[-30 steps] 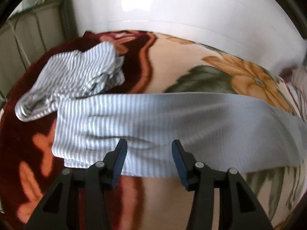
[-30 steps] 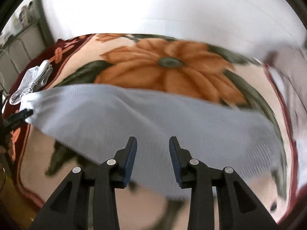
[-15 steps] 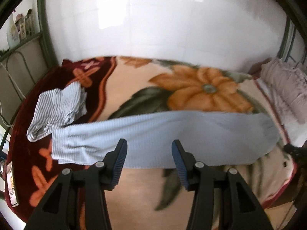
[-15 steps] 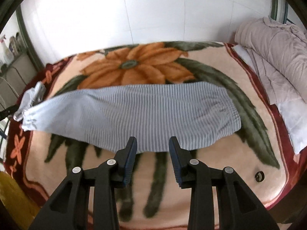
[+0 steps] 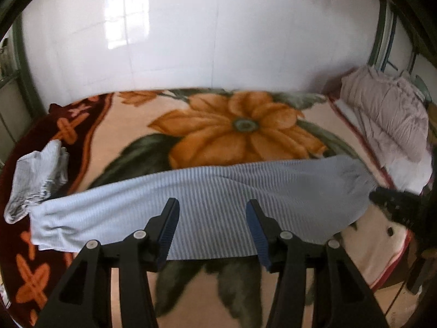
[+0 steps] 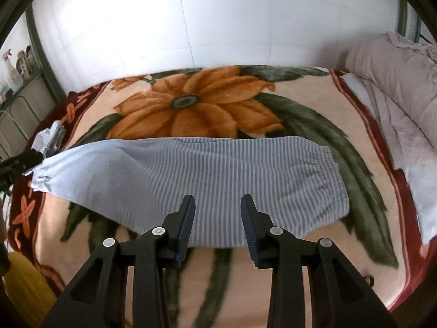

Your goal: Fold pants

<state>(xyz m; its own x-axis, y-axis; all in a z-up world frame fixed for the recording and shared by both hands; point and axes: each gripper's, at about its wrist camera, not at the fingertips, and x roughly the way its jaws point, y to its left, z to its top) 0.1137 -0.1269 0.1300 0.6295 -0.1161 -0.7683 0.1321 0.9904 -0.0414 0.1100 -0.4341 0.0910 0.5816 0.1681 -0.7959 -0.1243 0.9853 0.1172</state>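
Observation:
The light blue striped pants (image 5: 207, 202) lie flat across the flowered blanket, folded lengthwise, cuffs at the left and elastic waistband at the right (image 6: 331, 169). They also show in the right wrist view (image 6: 207, 183). My left gripper (image 5: 211, 218) is open and empty, held above the near edge of the pants around their middle. My right gripper (image 6: 217, 213) is open and empty, above the near edge of the pants. Neither touches the cloth.
A second striped garment (image 5: 38, 175) lies crumpled at the blanket's left end, also seen in the right wrist view (image 6: 49, 139). A pink quilt (image 6: 396, 93) is piled at the right end. White tiled wall (image 5: 218, 41) behind; bed frame and shelf (image 6: 21, 82) at left.
Both grippers have pulled back and up from close over the pants, so the whole bed now shows. The pants lie still. Both grippers stayed open.

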